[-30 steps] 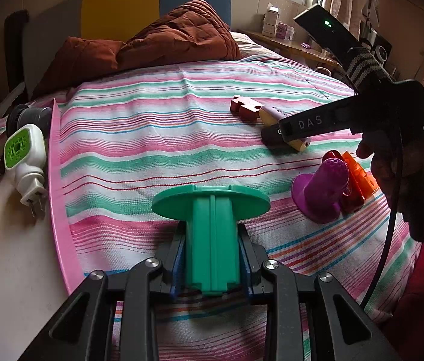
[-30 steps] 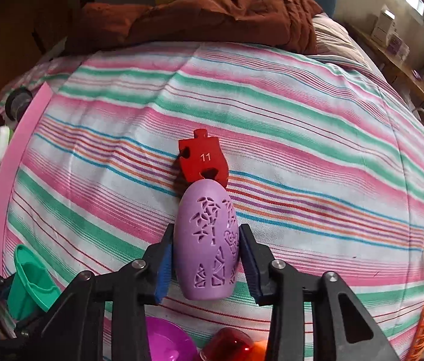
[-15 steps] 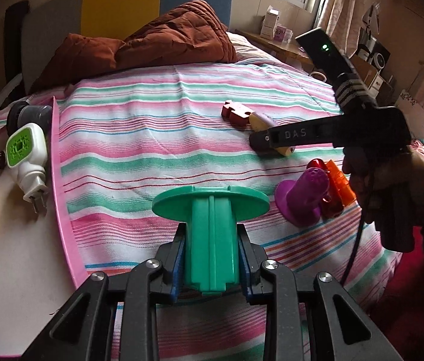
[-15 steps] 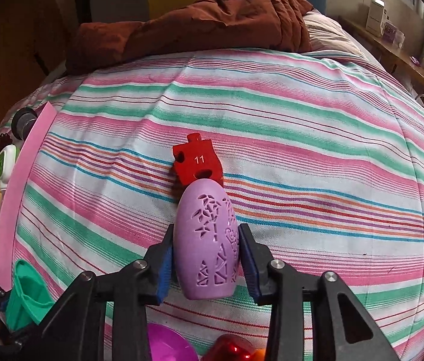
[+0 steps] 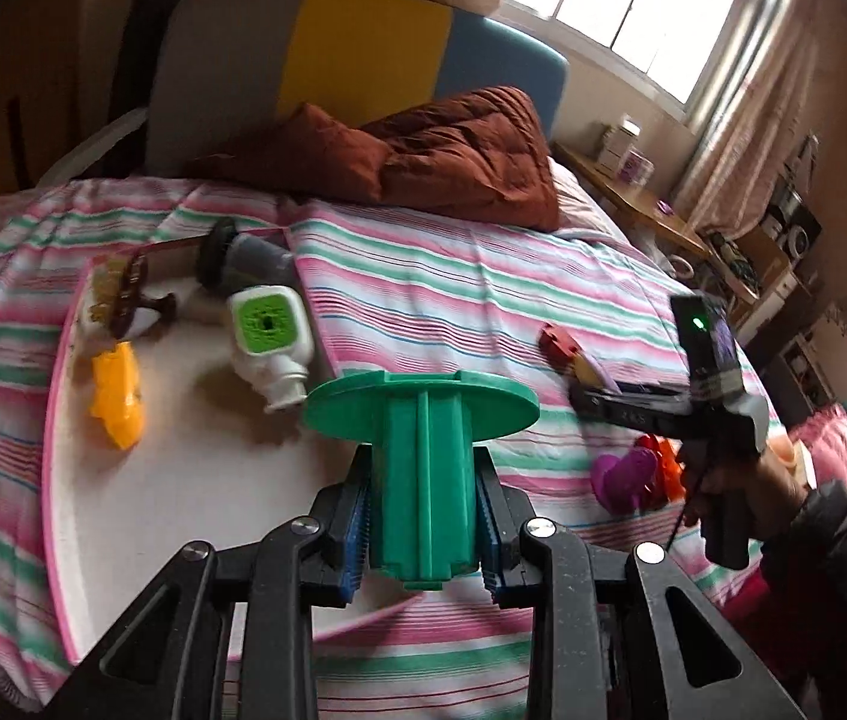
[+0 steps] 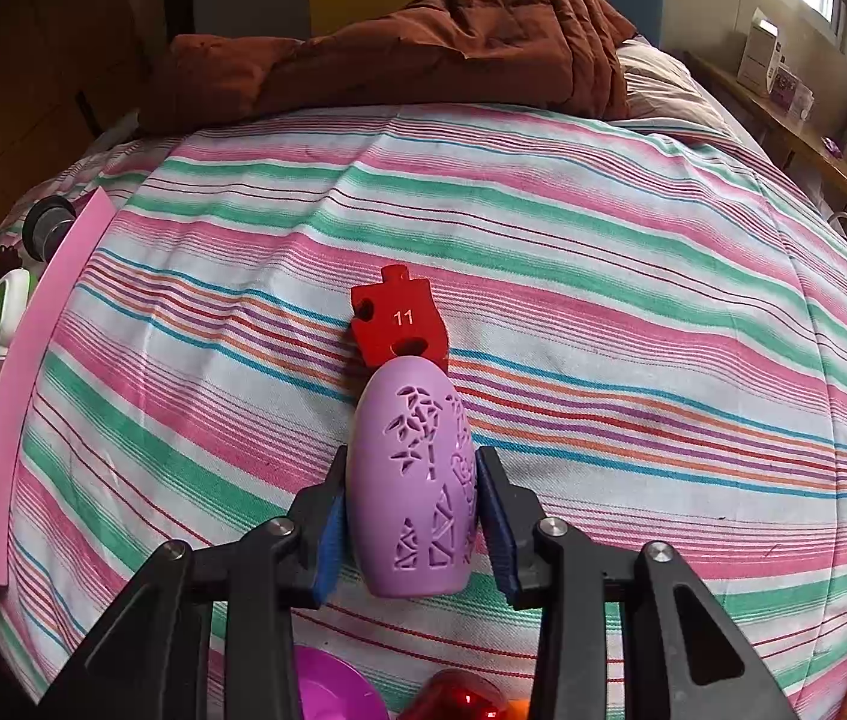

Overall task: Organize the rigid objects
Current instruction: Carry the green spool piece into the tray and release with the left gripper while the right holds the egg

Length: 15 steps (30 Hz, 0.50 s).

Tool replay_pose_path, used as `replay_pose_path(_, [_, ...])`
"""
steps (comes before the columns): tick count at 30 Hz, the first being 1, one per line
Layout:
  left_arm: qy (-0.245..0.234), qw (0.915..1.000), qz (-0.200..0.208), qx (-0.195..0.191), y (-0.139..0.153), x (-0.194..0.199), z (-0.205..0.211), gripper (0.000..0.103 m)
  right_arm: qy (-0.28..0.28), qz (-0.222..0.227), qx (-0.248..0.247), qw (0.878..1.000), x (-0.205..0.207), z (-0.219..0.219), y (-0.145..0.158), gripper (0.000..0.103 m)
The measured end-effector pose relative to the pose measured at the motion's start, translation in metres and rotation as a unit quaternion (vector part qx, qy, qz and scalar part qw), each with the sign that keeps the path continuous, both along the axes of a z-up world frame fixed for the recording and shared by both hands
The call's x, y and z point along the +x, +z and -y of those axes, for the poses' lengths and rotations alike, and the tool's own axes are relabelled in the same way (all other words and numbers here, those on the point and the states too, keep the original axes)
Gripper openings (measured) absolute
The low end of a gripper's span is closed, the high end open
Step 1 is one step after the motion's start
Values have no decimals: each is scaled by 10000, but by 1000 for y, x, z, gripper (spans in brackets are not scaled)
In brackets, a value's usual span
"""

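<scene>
While the left gripper [image 5: 423,516] clamped a green spool [image 5: 421,450] upright between its blue pads, a white pink-rimmed tray [image 5: 183,468] lay just beyond and to its left, carrying a yellow piece [image 5: 117,396] and a white-and-green plug [image 5: 270,342]. The right gripper [image 6: 408,510] was closed on a lilac egg-shaped shell [image 6: 411,480] on the striped bed [image 6: 603,276], a red block marked 11 [image 6: 399,318] touching the shell's far end.
</scene>
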State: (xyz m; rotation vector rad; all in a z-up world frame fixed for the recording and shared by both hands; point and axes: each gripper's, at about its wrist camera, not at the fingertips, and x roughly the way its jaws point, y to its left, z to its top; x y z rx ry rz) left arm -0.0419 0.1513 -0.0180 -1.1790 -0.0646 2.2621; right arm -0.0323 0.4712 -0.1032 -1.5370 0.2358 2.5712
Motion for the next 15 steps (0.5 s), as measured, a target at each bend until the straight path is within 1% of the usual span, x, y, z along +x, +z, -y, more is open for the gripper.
replay_pose_path(2, [351,9993,122,-75,-7,-22,21,30,4,3,27,10000,1,0,0,39])
replay_pose_path(4, [613,9969,489,59,-18,-46,41,30,19,3,71,10000,1,1,0,39])
replay_pose_path(5, [726,9955,595,112,-23,-55,46,30,17,3,71,10000,1,1,0,39])
replay_pose_path(7, [866,9943,622,16,-27,-71,52,30,24,5,78,10000,0,1,0,39])
replay_pose_path(11, [971,9939,483,-218,-31,-94,49,30,43,15,121,9999,0,2,0,39])
replay_pose_path(13, [960,9936,555,-233,-37,-107,47,30,53,21,137,9999,0,2,0,39])
replay_pose_path(15, [1053,9918,640,-342,-45,-119,44,30,58,27,155,9999,0,3,0,38])
